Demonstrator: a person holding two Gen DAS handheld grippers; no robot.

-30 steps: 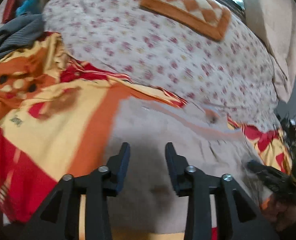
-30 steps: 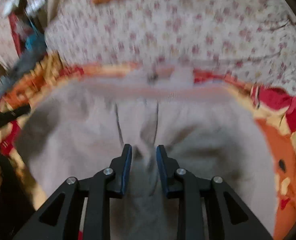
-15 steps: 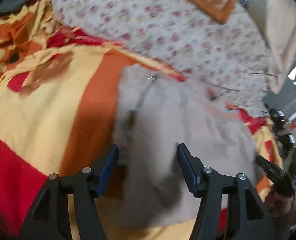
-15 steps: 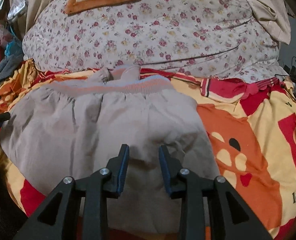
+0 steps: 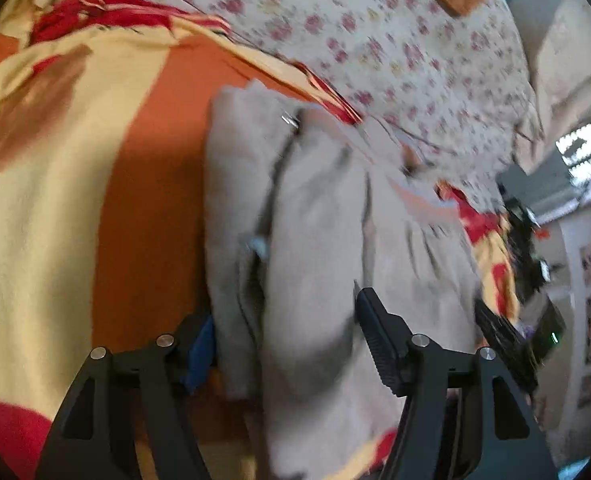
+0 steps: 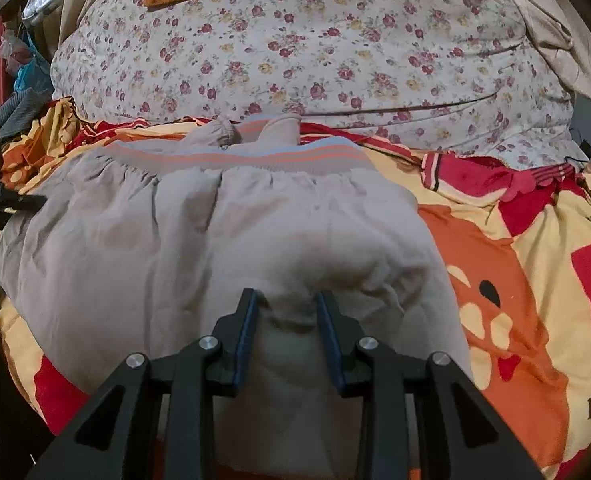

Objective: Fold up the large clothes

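Both claws, left (image 5: 285, 326) and right (image 6: 287, 312), spread over grey garment (image 6: 215, 240), orange-red blanket (image 6: 515, 280), floral bedding (image 6: 315, 60)

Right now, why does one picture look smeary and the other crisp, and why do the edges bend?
Left wrist view: motion blur smears the grey garment and floral quilt; window glare at right. Right wrist view: sharp, evenly lit. Both: fisheye bending, dark corners.

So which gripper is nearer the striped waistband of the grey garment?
Neither clearly. Left gripper straddles the grey garment at its side edge; right gripper is at the fold opposite the striped waistband.
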